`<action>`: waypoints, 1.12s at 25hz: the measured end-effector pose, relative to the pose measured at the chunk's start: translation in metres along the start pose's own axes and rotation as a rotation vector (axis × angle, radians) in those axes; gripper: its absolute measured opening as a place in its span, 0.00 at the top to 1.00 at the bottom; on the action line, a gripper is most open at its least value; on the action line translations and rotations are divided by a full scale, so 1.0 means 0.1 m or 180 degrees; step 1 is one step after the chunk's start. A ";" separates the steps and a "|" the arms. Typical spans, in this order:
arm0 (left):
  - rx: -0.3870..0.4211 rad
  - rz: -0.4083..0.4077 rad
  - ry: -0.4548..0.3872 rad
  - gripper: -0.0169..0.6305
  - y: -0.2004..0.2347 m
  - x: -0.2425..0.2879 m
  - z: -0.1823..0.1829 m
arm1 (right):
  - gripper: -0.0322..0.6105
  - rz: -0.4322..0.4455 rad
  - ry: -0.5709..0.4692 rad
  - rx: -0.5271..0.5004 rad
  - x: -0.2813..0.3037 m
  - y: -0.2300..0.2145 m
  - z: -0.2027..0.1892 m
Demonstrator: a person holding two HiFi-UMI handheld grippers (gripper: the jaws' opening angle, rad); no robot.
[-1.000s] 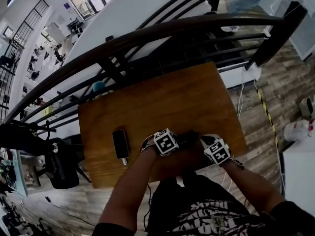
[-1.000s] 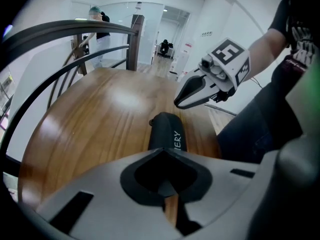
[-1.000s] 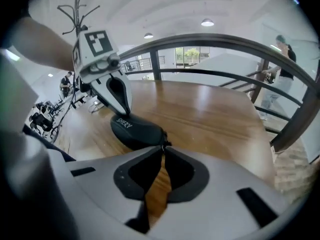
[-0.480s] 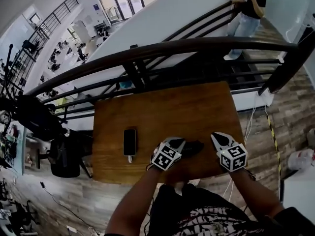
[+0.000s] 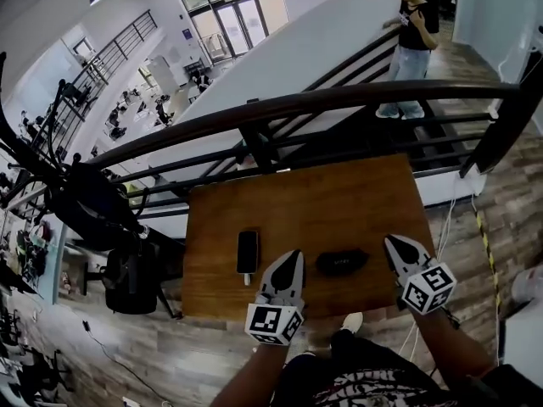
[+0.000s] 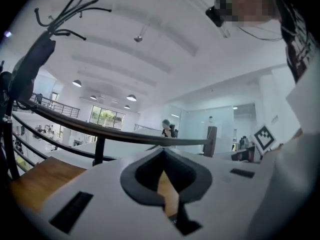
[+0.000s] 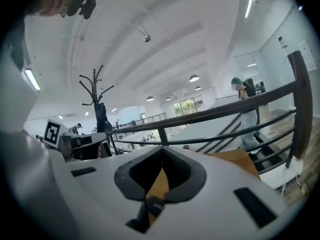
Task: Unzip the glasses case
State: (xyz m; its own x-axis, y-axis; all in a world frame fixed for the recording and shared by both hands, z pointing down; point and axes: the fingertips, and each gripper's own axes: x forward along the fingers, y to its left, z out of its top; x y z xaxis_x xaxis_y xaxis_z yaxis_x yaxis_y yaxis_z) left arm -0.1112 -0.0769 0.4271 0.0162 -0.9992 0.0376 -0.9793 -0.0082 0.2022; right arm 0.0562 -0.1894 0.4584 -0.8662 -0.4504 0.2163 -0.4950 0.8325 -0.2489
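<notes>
A dark oval glasses case point(image 5: 342, 262) lies flat on the wooden table point(image 5: 322, 202), close to its near edge, and nothing touches it. My left gripper point(image 5: 293, 254) hovers just left of the case, jaws together and pointing away from me. To the right of the case my right gripper point(image 5: 391, 241) is also shut and apart from it. In the left gripper view the left gripper point(image 6: 162, 152) has its tips meeting, with only table wood showing through the gap. The right gripper point(image 7: 161, 152) looks the same, and a dark bit of the case point(image 7: 155, 206) shows low in its gap.
A black phone point(image 5: 248, 251) with a cable lies left of the left gripper. A dark curved railing point(image 5: 297, 104) runs behind the table. A person point(image 5: 411, 41) stands beyond it at the upper right. A coat stand with dark bags point(image 5: 93, 202) is to the left.
Both grippers have drawn back from the case toward me and apart; the case now lies alone between them. The head view has shifted, so the table sits lower and further right.
</notes>
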 end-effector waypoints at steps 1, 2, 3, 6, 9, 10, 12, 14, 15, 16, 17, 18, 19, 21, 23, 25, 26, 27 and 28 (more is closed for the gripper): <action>-0.0009 -0.0002 -0.0054 0.97 -0.01 -0.10 0.06 | 0.95 0.0021 -0.0047 -0.0005 -0.06 0.09 0.03; 0.0000 -0.0014 -0.0097 0.97 -0.04 -0.19 0.11 | 0.95 0.0028 -0.0087 -0.0015 -0.13 0.17 0.05; 0.0022 -0.0022 -0.0134 0.97 -0.08 -0.29 0.16 | 0.95 0.0023 -0.0119 -0.0031 -0.21 0.25 0.07; 0.0095 0.0022 -0.0224 0.97 -0.15 -0.62 0.30 | 0.95 -0.0044 -0.0173 -0.0110 -0.43 0.46 0.11; 0.0091 0.0057 -0.0258 0.97 -0.21 -1.02 0.37 | 0.95 -0.0144 -0.0210 -0.0195 -0.73 0.72 0.11; 0.0089 0.0058 -0.0271 0.97 -0.24 -1.16 0.37 | 0.95 -0.0167 -0.0214 -0.0203 -0.85 0.80 0.08; 0.0076 0.0053 -0.0325 0.97 -0.32 -1.44 0.35 | 0.95 -0.0201 -0.0197 -0.0188 -1.08 0.96 0.00; 0.0026 0.0053 -0.0384 0.97 -0.40 -1.68 0.29 | 0.95 -0.0217 -0.0168 -0.0194 -1.31 1.09 -0.08; -0.0022 0.0061 -0.0398 0.97 -0.41 -1.78 0.25 | 0.95 -0.0224 -0.0155 -0.0205 -1.41 1.16 -0.10; -0.0081 0.0072 -0.0394 0.97 -0.43 -1.86 0.21 | 0.95 -0.0229 -0.0147 -0.0206 -1.48 1.23 -0.12; -0.0136 0.0077 -0.0373 0.97 -0.45 -1.93 0.17 | 0.95 -0.0230 -0.0141 -0.0191 -1.55 1.29 -0.12; -0.0171 0.0072 -0.0342 0.97 -0.48 -2.01 0.13 | 0.95 -0.0227 -0.0136 -0.0165 -1.60 1.36 -0.13; -0.0176 0.0058 -0.0312 0.97 -0.54 -2.08 0.11 | 0.95 -0.0221 -0.0132 -0.0143 -1.66 1.42 -0.14; -0.0138 0.0023 -0.0268 0.97 -0.69 -2.18 0.09 | 0.95 -0.0197 -0.0138 -0.0121 -1.74 1.50 -0.16; -0.0103 0.0022 -0.0239 0.97 -0.82 -2.25 0.06 | 0.95 -0.0154 -0.0141 -0.0102 -1.80 1.55 -0.17; -0.0082 0.0055 -0.0210 0.97 -0.92 -2.27 0.03 | 0.95 -0.0082 -0.0120 -0.0096 -1.84 1.61 -0.17; -0.0083 0.0077 -0.0202 0.97 -0.95 -2.28 0.01 | 0.95 -0.0035 -0.0102 -0.0105 -1.86 1.64 -0.17; -0.0088 0.0095 -0.0205 0.97 -0.99 -2.28 0.01 | 0.95 0.0019 -0.0087 -0.0127 -1.88 1.67 -0.16; -0.0082 0.0108 -0.0215 0.97 -1.03 -2.28 0.02 | 0.95 0.0075 -0.0079 -0.0163 -1.89 1.69 -0.15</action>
State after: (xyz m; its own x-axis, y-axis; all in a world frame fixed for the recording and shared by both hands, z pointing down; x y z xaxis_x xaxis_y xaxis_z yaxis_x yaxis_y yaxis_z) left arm -0.0144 0.1517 0.3954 -0.0315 -0.9993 -0.0212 -0.9736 0.0259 0.2270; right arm 0.1373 0.0408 0.3893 -0.8793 -0.4379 0.1872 -0.4709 0.8581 -0.2048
